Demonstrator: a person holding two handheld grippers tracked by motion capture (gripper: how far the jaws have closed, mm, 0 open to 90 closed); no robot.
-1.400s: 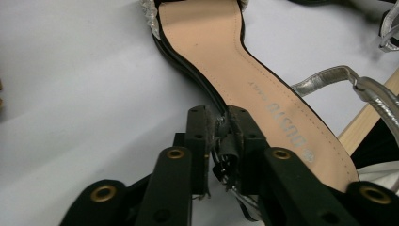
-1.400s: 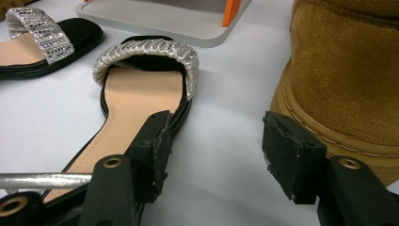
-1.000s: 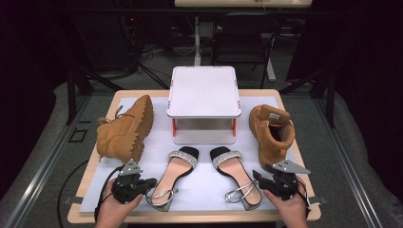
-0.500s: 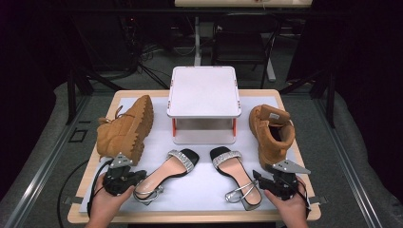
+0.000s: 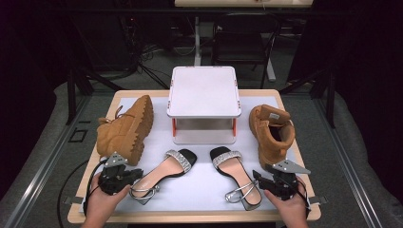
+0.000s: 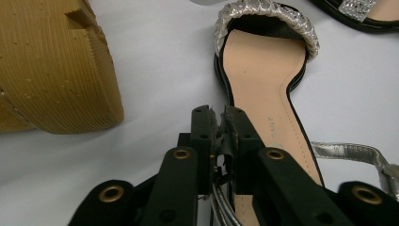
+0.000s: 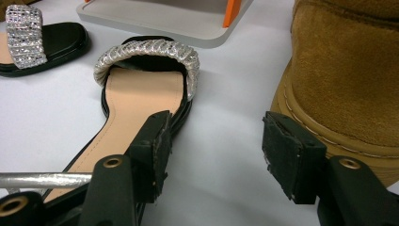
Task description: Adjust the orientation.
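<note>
The left gripper (image 6: 217, 123) hides the left sandal's (image 6: 263, 75) heel and strap (image 6: 350, 151) junction.

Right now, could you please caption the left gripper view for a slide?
Left tongs nearly closed over the left sandal's silver strap, boot sole alongside.

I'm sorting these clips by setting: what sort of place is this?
Probably a lab or recording room, not a home or shop: a table set with boots and sandals around a small white stand, loose cables on the floor, dark desk frames behind.
</note>
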